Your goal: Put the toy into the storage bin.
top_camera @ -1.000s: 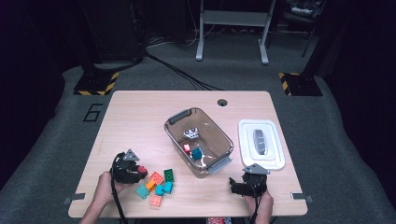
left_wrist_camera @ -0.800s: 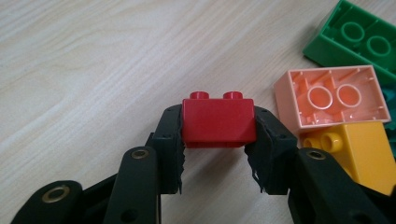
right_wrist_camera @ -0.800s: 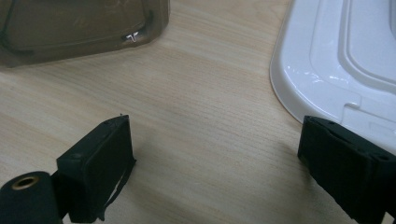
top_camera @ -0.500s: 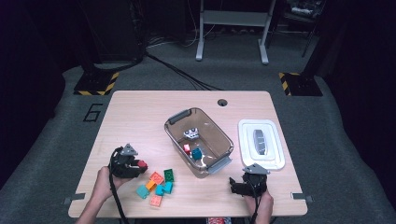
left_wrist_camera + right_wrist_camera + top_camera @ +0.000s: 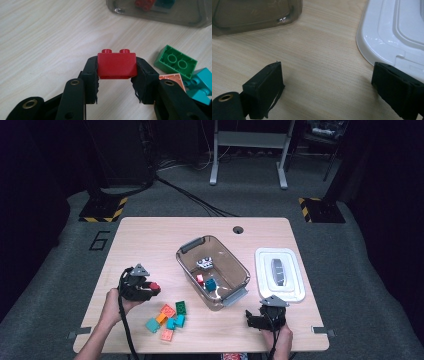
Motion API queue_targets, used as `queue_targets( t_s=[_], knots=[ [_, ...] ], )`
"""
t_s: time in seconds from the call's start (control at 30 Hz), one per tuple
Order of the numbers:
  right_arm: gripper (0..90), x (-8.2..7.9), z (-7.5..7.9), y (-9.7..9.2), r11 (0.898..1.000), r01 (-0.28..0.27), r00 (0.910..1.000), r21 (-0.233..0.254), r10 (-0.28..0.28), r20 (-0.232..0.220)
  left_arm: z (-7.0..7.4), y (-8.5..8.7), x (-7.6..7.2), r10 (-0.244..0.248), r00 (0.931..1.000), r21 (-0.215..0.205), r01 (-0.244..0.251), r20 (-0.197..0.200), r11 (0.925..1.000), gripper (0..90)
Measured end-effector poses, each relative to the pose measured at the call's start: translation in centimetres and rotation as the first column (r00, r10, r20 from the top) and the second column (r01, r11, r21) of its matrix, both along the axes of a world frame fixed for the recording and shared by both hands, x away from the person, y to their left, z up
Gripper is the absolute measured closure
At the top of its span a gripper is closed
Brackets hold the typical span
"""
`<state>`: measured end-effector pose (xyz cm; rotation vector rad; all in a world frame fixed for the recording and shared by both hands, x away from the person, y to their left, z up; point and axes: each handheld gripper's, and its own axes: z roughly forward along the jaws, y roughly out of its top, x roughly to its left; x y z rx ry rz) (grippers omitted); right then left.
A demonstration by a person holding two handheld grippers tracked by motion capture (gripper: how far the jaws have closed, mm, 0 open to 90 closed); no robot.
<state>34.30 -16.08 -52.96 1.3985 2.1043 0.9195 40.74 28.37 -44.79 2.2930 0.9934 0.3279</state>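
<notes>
My left gripper (image 5: 152, 289) (image 5: 117, 72) is shut on a red brick (image 5: 117, 65) (image 5: 155, 287), lifted a little off the table left of the brick pile. The pads press on the brick's two ends, studs up. Loose bricks lie below and to its right: a green one (image 5: 181, 307) (image 5: 175, 60), an orange one (image 5: 167, 310), teal ones (image 5: 175, 322) (image 5: 202, 85) and a salmon one (image 5: 166, 335). A clear bin (image 5: 186, 269) (image 5: 160, 15) in the table's middle holds a red and a teal brick. My right gripper (image 5: 251, 321) (image 5: 329, 90) rests open at the front right, nothing between its jaws.
A white lid (image 5: 292, 270) (image 5: 392, 32) lies right of the bin, just above my right gripper. The bin's corner (image 5: 284, 17) is ahead of that gripper. The wooden table (image 5: 150, 240) has a cable hole (image 5: 238, 229) near its far edge.
My left gripper has risen with the red brick in it, up off the table and slightly away from the pile. The right gripper has stayed where it was.
</notes>
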Motion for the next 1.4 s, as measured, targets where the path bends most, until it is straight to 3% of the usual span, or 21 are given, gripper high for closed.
queue_targets(
  t_s=[0.6, 0.97, 1.4],
  knots=[
    [9.4, 0.0, 0.0, 0.0, 1.000, 0.002, 1.0000, 0.001, -0.002, 0.000, 3.0, -0.3, 2.8, -0.006, 0.9999, -0.021, 0.006, 0.011, 0.9998, 58.5],
    [9.4, 0.0, 0.0, 0.0, 1.000, 0.002, 1.0000, 0.000, -0.002, 0.001, 5.7, -1.1, 4.1, -0.014, 0.9990, -0.006, 0.015, 0.043, 0.9999, 58.5],
    [9.4, 0.0, 0.0, 0.0, 1.000, 0.002, 1.0000, 0.001, -0.002, 0.000, 8.2, -2.4, 5.0, -0.016, 0.9967, -0.026, 0.019, 0.080, 0.9995, 58.4]
  ],
)
